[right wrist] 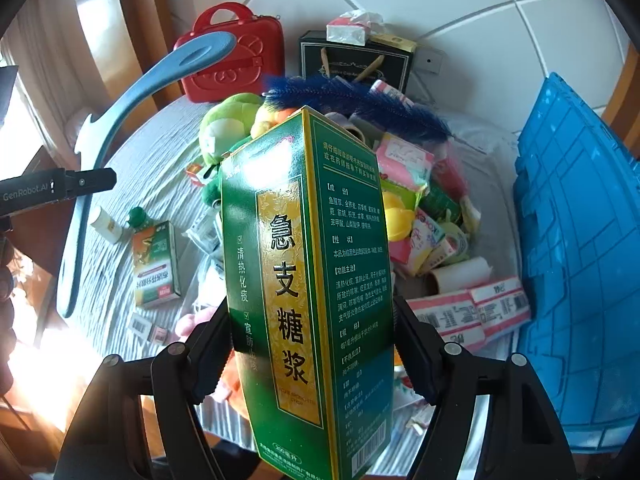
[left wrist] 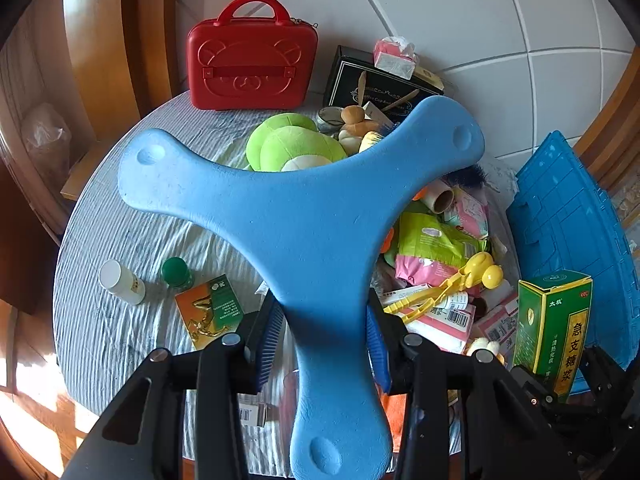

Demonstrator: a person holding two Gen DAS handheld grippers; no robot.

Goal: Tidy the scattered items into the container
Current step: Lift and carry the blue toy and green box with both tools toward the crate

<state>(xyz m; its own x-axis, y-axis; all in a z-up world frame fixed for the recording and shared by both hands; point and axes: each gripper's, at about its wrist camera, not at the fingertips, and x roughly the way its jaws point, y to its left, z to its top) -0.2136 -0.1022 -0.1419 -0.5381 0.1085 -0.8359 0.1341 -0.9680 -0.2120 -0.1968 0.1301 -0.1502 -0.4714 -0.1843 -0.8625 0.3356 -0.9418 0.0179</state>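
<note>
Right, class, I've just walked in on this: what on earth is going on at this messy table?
A person is tidying with a handheld gripper in each hand. The left gripper is clamped on one arm of a blue three-armed foam boomerang, held above the table. The right gripper grips a tall green medicine box. Both are lifted clear of the clutter. The blue crate stands at the right; plenty of packets, a green plush toy and bottles remain scattered.
</note>
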